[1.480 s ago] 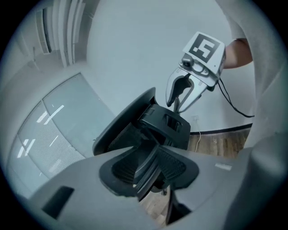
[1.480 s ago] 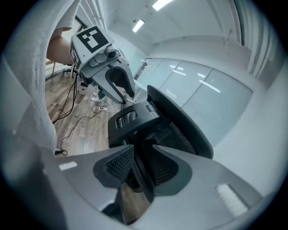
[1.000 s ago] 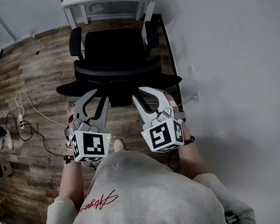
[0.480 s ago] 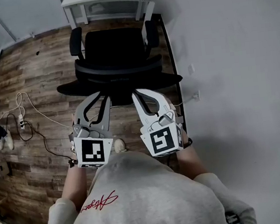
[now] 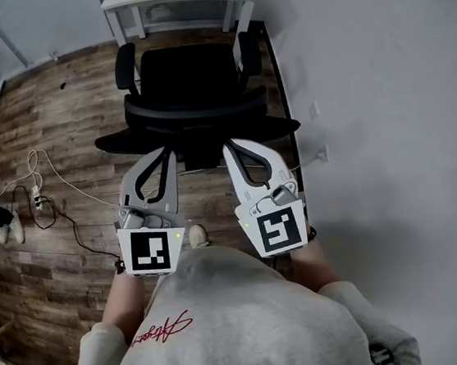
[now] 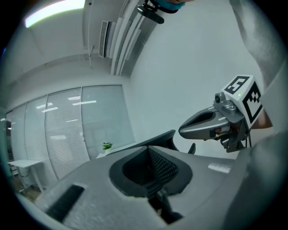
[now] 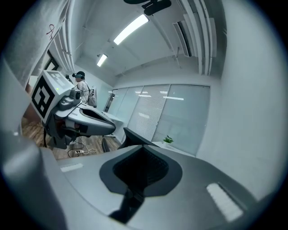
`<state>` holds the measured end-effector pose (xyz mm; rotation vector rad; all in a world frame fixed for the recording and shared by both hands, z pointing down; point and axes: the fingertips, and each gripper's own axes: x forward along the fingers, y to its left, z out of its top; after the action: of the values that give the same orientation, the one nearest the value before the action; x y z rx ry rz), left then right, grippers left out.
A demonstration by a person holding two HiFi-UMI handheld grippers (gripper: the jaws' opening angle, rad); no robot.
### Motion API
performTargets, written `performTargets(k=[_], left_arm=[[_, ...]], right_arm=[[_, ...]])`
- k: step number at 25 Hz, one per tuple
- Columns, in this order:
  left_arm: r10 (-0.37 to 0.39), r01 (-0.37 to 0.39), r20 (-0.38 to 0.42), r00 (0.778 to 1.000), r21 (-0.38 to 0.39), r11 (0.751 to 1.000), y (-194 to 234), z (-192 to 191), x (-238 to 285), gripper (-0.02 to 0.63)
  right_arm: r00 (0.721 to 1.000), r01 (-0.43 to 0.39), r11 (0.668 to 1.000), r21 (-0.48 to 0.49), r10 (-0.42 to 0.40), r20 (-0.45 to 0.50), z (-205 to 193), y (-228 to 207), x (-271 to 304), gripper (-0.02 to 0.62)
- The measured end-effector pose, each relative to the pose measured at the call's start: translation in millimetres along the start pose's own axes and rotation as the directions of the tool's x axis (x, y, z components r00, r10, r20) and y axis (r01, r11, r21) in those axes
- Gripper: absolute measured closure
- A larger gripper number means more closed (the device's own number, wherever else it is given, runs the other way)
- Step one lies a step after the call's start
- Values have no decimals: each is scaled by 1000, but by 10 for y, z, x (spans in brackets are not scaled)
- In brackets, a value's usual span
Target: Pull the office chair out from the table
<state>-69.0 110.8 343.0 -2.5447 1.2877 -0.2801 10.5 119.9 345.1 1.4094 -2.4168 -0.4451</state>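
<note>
At chair rim, L tool just closed, R tool shut; wall close R.

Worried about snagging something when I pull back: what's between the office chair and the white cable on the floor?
Only bare wood floor separates the office chair from the white cable, as the head view shows.

Light grey sweatshirt, long sleeves, red cursive script on the left chest. Left gripper and right gripper: matte grey plastic, two curved fingers each with a teardrop-shaped opening between them, darker inner rim. White cube with black square markers at each near end, left cube, right cube. Small green light by each cube's far edge, silvery joint hardware just beyond.
</note>
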Motion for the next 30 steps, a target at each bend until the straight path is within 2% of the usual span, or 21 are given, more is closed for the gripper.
performTargets(k=[4, 10, 16, 21, 26, 30], left_arm=[[35, -35, 6, 999, -2, 999, 44, 8, -3, 612], [55, -55, 35, 998, 1, 998, 84, 68, -25, 612], [68, -60, 76, 995, -108, 992, 72, 154, -38, 612], [73, -64, 79, 994, -111, 992, 71, 160, -60, 612], [95, -80, 97, 991, -148, 986, 80, 175, -94, 612], [91, -79, 86, 992, -137, 987, 73, 169, -105, 612]], right_arm=[[999, 23, 999, 29, -24, 33, 78, -37, -20, 594], [993, 50, 982, 184, -69, 96, 158, -103, -53, 594], [990, 70, 969, 236, -98, 106, 203, -100, -86, 595], [987, 99, 956, 277, -130, 98, 213, -108, -111, 595], [989, 93, 954, 285, -122, 83, 188, -63, -106, 595], [992, 90, 951, 295, -113, 60, 151, -35, -126, 595]])
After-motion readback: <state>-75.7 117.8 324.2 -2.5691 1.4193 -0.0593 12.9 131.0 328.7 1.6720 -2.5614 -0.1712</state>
